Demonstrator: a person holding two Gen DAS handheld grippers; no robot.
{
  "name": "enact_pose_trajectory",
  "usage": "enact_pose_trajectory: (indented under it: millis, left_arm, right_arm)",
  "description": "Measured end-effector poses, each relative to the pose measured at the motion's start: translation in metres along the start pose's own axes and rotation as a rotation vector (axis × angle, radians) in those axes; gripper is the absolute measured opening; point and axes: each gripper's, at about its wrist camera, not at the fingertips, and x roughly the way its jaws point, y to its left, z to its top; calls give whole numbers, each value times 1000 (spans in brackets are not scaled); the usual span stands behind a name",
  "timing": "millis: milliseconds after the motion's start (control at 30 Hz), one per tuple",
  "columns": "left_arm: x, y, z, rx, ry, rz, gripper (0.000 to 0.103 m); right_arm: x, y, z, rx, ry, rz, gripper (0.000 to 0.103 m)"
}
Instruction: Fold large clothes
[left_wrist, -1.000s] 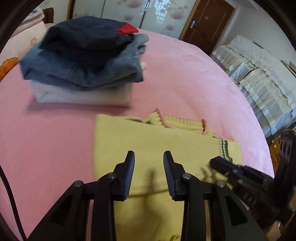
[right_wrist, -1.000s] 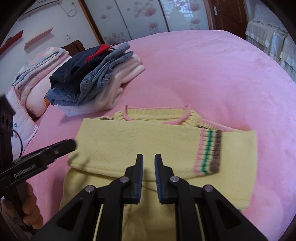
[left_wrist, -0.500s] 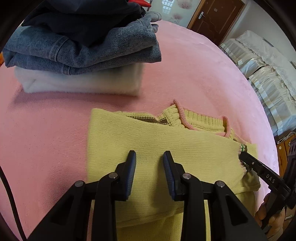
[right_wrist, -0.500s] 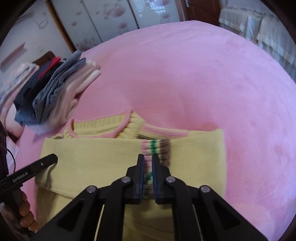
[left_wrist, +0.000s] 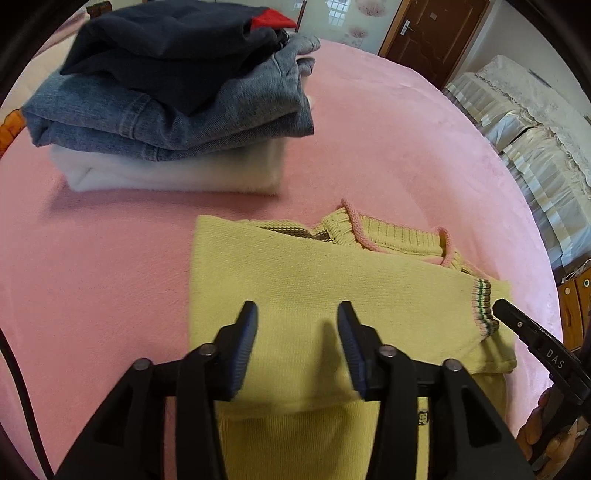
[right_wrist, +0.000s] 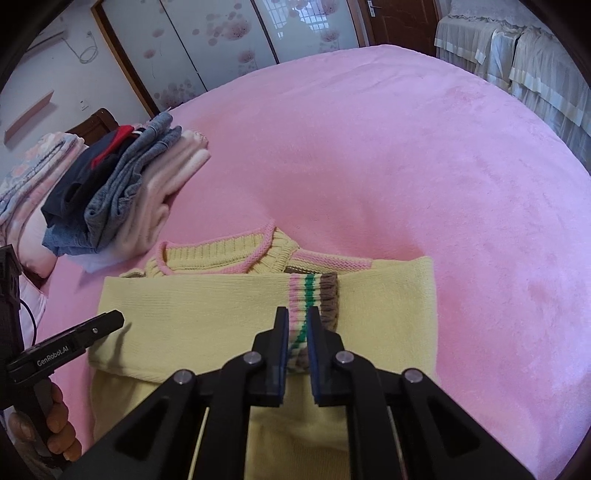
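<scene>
A yellow knit sweater (left_wrist: 317, 288) with a pink-edged collar lies partly folded on the pink bed; it also shows in the right wrist view (right_wrist: 207, 306). One sleeve lies across its chest. My left gripper (left_wrist: 297, 325) is open and empty, hovering over the folded sleeve. My right gripper (right_wrist: 297, 328) is shut on the striped cuff (right_wrist: 314, 295) of that sleeve. The right gripper's tip shows in the left wrist view (left_wrist: 517, 321) at the cuff (left_wrist: 482, 306). The left gripper shows in the right wrist view (right_wrist: 107, 325) at the sweater's left edge.
A stack of folded clothes (left_wrist: 173, 99), dark top, jeans and white garment, sits behind the sweater; it also shows in the right wrist view (right_wrist: 122, 192). The pink bedspread (right_wrist: 388, 166) stretches to the right. Covered furniture (left_wrist: 528, 122) stands beyond the bed.
My right gripper moved forward to the striped cuff and closed on it. My left gripper moved forward over the sweater and stayed open.
</scene>
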Motion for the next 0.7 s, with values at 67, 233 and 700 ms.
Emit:
enact_pose_trajectory:
  millis: [67, 233, 700]
  left_arm:
    - [-13, -4, -5, 8, -16, 6, 52]
    - [-48, -18, -17, 51, -51, 12, 54]
    - [-163, -23, -72, 92, -165, -26, 76]
  right_arm:
    - [-12, 1, -1, 7, -9, 17, 9]
    - [-48, 7, -8, 0, -47, 46, 10]
    - [-151, 19, -56, -56, -161, 70, 35]
